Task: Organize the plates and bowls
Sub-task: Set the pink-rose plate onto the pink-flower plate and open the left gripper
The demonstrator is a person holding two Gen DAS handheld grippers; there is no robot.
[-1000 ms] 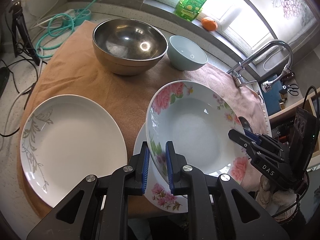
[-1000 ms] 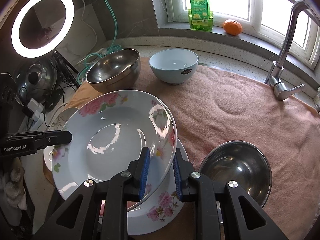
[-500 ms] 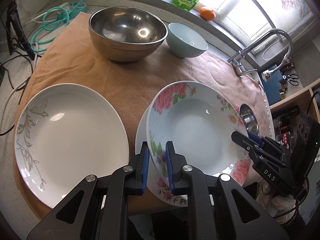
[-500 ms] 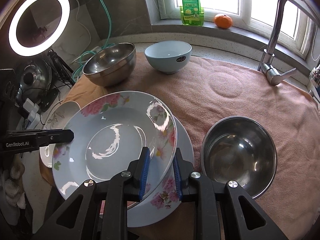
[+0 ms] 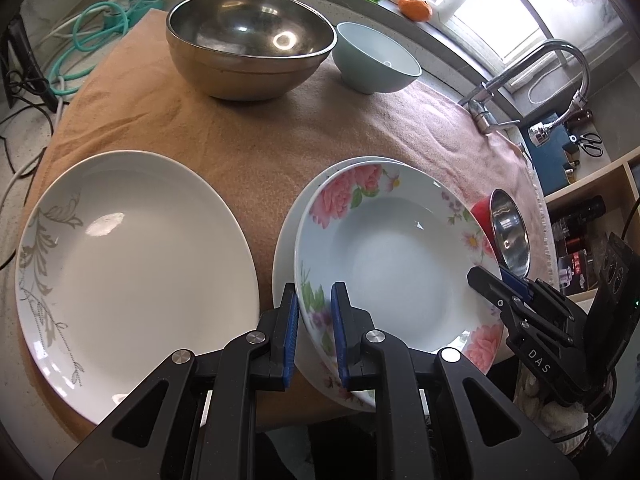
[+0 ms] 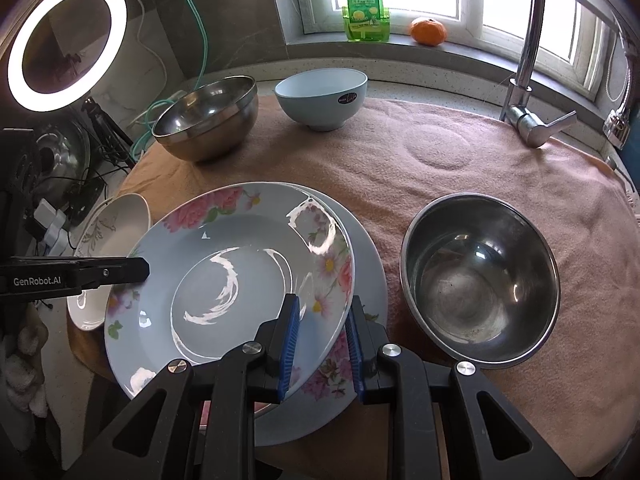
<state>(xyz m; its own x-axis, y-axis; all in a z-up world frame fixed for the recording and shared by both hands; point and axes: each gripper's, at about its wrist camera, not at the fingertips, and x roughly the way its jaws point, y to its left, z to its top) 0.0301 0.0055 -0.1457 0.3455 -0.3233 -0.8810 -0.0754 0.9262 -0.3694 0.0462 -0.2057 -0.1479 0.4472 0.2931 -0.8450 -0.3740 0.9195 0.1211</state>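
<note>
Both wrist views. The left hand-held gripper [image 5: 314, 336] grasps the near-left rim of the upper floral plate [image 5: 396, 264], its blue pads [image 5: 291, 340] pressed to either face of the rim. The right hand-held gripper [image 6: 322, 348] straddles the opposite rim of the same plate [image 6: 224, 280], but its pads stand wider apart and whether they clamp the rim cannot be told. The plate is tilted slightly and sits over a second floral plate [image 6: 360, 320], whose rim shows beyond it on the far and right sides; whether the two touch cannot be told from either view.

To the left of this pair, a white plate with a grey leaf motif [image 5: 132, 272] lies flat on the pink towel [image 6: 440, 168] that covers the surface. At the far side of the towel stand a large steel bowl [image 5: 248, 44] and, just beside it to the right, a pale blue bowl [image 5: 376, 64]. A second steel bowl [image 6: 478, 280] rests on the towel just right of the stacked floral plates.

On the windowsill behind are a green bottle [image 6: 366, 4] and an orange [image 6: 428, 31]. A chrome faucet [image 6: 532, 60] rises at the far right, and a lit ring light [image 6: 66, 42] stands at the far left.
</note>
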